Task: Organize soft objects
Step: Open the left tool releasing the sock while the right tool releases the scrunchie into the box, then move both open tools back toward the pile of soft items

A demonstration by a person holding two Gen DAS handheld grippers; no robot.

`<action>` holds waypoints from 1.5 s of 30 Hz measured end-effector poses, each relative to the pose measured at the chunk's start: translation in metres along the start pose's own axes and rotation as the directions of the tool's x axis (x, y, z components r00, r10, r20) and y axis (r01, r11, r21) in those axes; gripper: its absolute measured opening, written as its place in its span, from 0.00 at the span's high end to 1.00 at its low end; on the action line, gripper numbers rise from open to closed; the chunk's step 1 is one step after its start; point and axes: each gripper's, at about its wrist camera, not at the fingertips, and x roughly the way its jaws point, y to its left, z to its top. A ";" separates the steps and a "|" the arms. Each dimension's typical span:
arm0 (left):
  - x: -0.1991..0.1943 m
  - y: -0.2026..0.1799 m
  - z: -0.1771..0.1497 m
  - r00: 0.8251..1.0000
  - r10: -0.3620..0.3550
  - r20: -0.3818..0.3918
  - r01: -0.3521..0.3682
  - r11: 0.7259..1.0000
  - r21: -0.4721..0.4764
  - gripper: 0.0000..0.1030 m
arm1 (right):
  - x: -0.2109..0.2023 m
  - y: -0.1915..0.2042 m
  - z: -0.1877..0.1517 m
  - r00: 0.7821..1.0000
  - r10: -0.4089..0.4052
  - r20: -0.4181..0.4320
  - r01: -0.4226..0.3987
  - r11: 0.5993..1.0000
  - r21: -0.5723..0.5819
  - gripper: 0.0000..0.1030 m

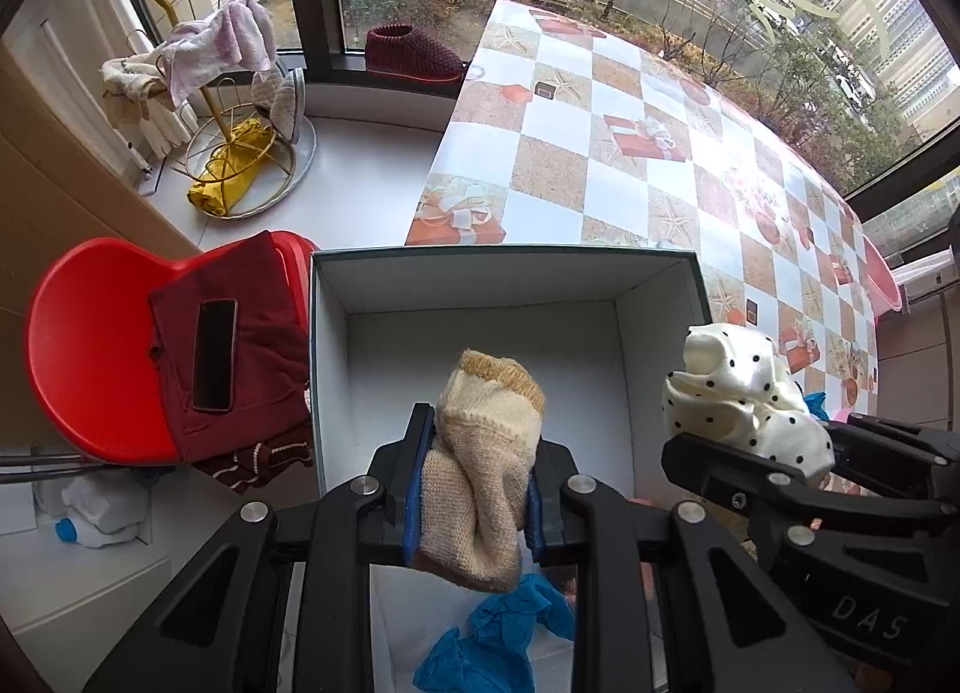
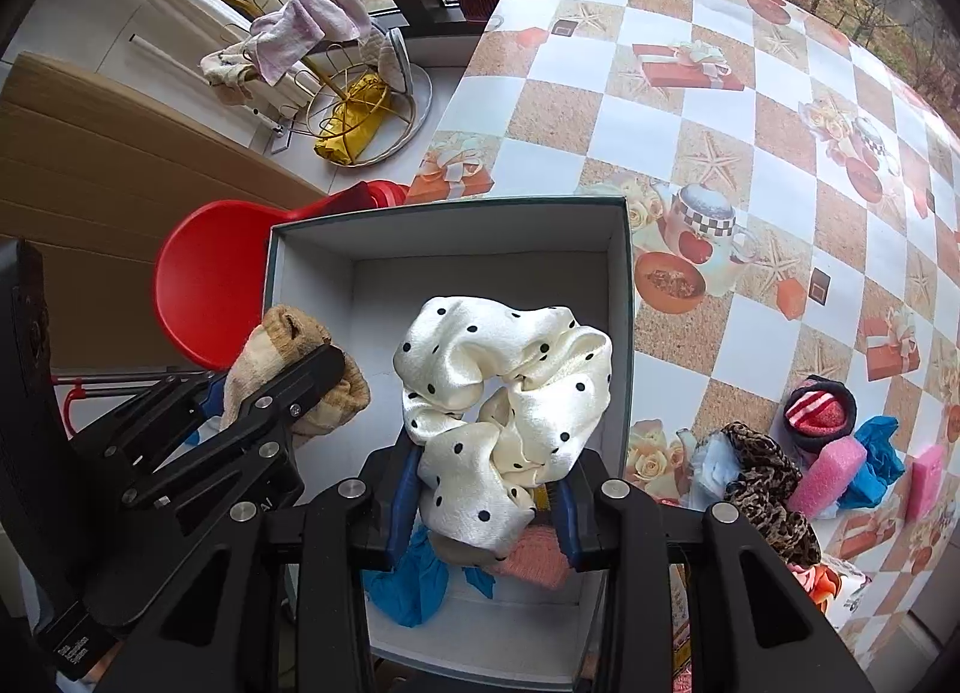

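My left gripper [image 1: 477,489] is shut on a beige knitted sock [image 1: 486,453] and hangs over the open white box [image 1: 480,285]. The same sock [image 2: 300,369] shows at the left of the right wrist view, pinched by that gripper. My right gripper [image 2: 489,498] is shut on a cream scrunchie with black dots [image 2: 504,405], also above the box [image 2: 456,237]. From the left wrist view the scrunchie [image 1: 744,399] sits at the right, over the box's right wall. On the box floor lie a crumpled blue item [image 1: 498,645] and a pink knitted piece [image 2: 534,558].
On the checkered tablecloth [image 2: 720,123] right of the box lie a leopard scrunchie [image 2: 762,483], pink sponges [image 2: 828,477], a blue item [image 2: 879,453] and a dark-and-red sock [image 2: 819,408]. A red chair [image 1: 90,357] with dark red clothes and a phone [image 1: 213,354] stands left.
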 end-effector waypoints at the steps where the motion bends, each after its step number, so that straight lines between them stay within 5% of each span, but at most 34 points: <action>1: 0.000 0.000 0.000 1.000 -0.001 0.001 0.001 1.000 0.003 0.73 | 0.001 0.000 0.001 1.000 0.001 -0.001 -0.001 1.000 0.003 0.63; 6: 0.004 -0.002 0.000 1.000 0.001 -0.001 -0.001 1.000 0.014 0.73 | 0.006 0.001 0.007 1.000 -0.008 -0.008 0.008 1.000 -0.004 0.63; 12: 0.002 0.004 -0.002 1.000 0.008 0.007 -0.008 1.000 0.001 0.47 | 0.006 0.000 0.010 1.000 -0.015 0.000 0.015 1.000 -0.005 0.62; 16: 0.000 0.012 -0.002 0.999 0.031 0.021 -0.030 0.999 -0.025 0.23 | 0.003 -0.005 0.011 1.000 -0.021 0.012 0.021 1.000 0.005 0.53; 18: 0.000 0.019 -0.002 0.999 0.025 0.021 -0.024 0.998 -0.054 0.18 | 0.000 -0.008 0.012 1.000 -0.022 0.017 0.021 1.000 0.013 0.44; 20: 0.000 0.023 -0.001 1.000 0.026 0.012 -0.025 0.997 -0.080 0.14 | -0.003 -0.010 0.013 0.999 -0.028 0.030 0.028 0.999 0.018 0.22; 45: -0.016 -0.006 -0.019 0.998 0.055 -0.027 -0.056 0.998 -0.008 0.12 | -0.041 -0.021 -0.007 0.996 0.030 0.085 -0.036 0.996 0.080 0.16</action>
